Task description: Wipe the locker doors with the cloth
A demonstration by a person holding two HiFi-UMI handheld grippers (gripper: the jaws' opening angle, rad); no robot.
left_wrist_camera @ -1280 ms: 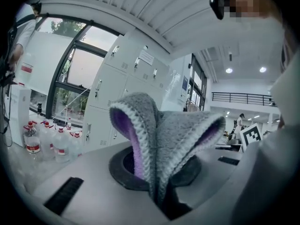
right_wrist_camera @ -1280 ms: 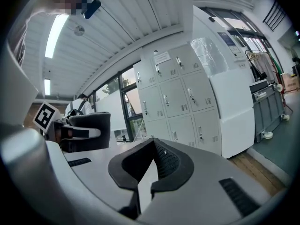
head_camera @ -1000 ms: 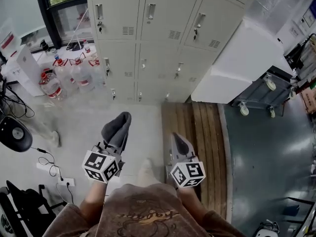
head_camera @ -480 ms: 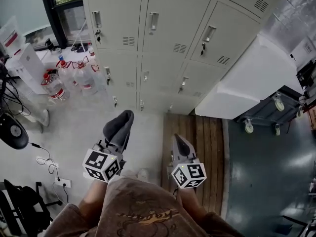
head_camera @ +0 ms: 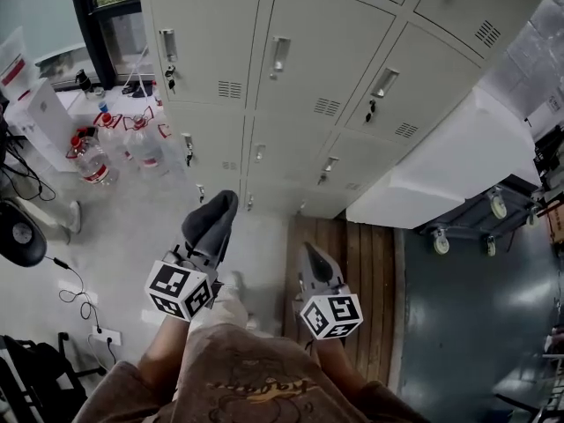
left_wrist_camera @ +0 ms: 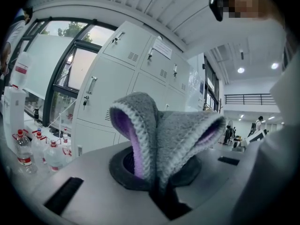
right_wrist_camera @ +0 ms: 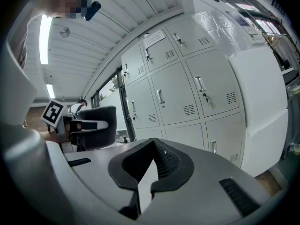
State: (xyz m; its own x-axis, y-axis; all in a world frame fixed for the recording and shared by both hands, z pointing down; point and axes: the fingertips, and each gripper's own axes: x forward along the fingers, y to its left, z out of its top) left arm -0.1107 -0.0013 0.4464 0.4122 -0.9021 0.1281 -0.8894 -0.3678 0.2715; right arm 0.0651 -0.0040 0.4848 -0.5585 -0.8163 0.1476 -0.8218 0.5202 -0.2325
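Note:
Pale grey locker doors (head_camera: 326, 69) with metal handles fill the top of the head view, some way beyond both grippers. My left gripper (head_camera: 210, 236) is shut on a folded grey cloth (head_camera: 212, 219) with a purple inner side; the cloth (left_wrist_camera: 171, 135) stands up out of the closed jaws and hides the left gripper's tips (left_wrist_camera: 159, 184). My right gripper (head_camera: 310, 254) is shut and holds nothing, its black pads meeting at the tip (right_wrist_camera: 153, 145). Both gripper views look at the lockers (left_wrist_camera: 105, 95) (right_wrist_camera: 201, 95) from a distance.
Several water bottles (head_camera: 97, 157) stand on the floor left of the lockers. A white cabinet (head_camera: 449, 166) juts out at the right, with a wheeled cart (head_camera: 489, 210) behind it. A wooden platform (head_camera: 352, 263) lies under my right side. Cables and a socket strip (head_camera: 92, 333) lie at the left.
The lockers have grown larger and nearer in the head view as the person steps toward them. Both grippers keep the same pose, the cloth still in the left one.

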